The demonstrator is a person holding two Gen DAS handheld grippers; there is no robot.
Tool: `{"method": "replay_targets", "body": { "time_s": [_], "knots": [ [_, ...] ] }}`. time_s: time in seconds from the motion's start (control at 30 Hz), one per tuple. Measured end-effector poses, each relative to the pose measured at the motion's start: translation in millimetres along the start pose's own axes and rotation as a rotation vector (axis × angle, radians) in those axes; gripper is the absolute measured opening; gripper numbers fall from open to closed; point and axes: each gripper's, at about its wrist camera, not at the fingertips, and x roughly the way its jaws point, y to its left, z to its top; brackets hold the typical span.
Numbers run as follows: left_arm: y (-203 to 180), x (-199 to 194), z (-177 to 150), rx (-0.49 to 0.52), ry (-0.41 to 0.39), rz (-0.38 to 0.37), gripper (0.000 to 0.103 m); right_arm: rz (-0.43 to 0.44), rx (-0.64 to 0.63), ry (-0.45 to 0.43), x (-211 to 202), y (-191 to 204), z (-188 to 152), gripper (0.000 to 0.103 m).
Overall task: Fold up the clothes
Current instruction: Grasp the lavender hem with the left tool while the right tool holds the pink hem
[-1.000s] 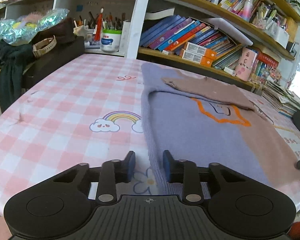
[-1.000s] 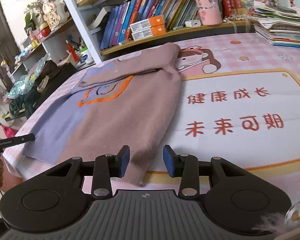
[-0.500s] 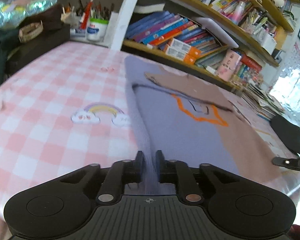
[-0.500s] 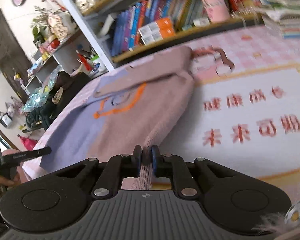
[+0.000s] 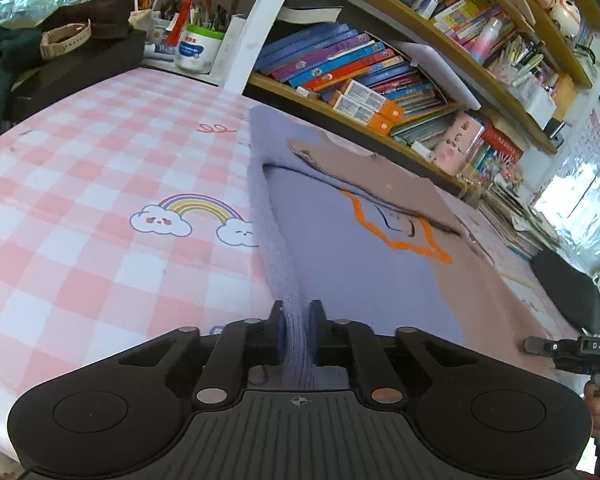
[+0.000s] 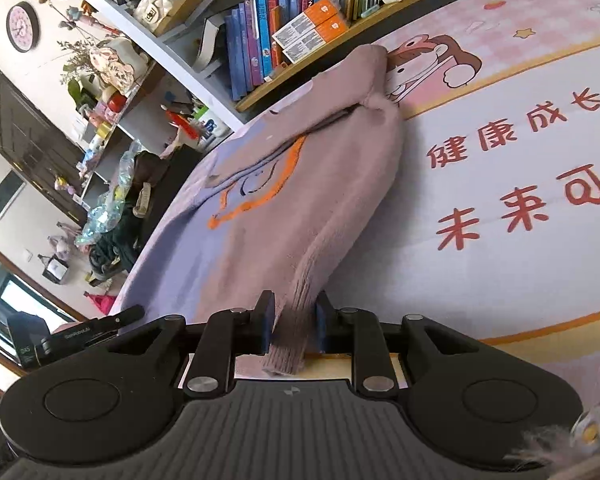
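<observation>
A knit sweater (image 5: 360,264), half lilac and half dusty pink with an orange star outline, lies on the table with its sleeves folded across the chest. My left gripper (image 5: 296,330) is shut on the lilac corner of the hem and holds it raised off the table. In the right wrist view my right gripper (image 6: 292,326) is shut on the pink corner of the same sweater (image 6: 300,192), also lifted. The other gripper's black tip shows at each view's edge.
The table wears a pink checked cloth (image 5: 100,184) with a rainbow print, and a white panel with red characters (image 6: 520,200) on the right. Shelves of books (image 5: 352,76) line the far edge. A dark bag (image 5: 28,52) sits far left, a black pad (image 5: 568,292) far right.
Both grippers went from open at the hem to shut on its two corners. The hem has since risen off the table, and both views have tilted.
</observation>
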Motion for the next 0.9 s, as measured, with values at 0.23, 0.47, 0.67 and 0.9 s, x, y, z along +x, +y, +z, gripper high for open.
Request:
{"method": "replay_targets", "body": {
  "time_s": [0.23,0.47,0.67,0.9],
  "knots": [
    [-3.9,-6.0,-9.1,-0.029,0.044,-0.084,0.005,-0.003,0.005,-0.028,-16.3,-3.9,-2.3,0.008],
    [-20.1,-24.3,-18.5,-0.01,0.065,-0.124,0.005,-0.013,0.002,-0.036,-42.2,1.1,-20.5,0.008],
    [-20.9,-29.6,-21.2,-0.011,0.075,-0.131,0.005,-0.01,0.007,-0.014,-43.7,0.7,-26.8,0.009],
    [-13.7,-23.3,-23.2,-0.045,0.094,-0.125,0.007,-0.023,0.039,0.004,-37.2,-6.8,-28.7,0.013]
  ]
}}
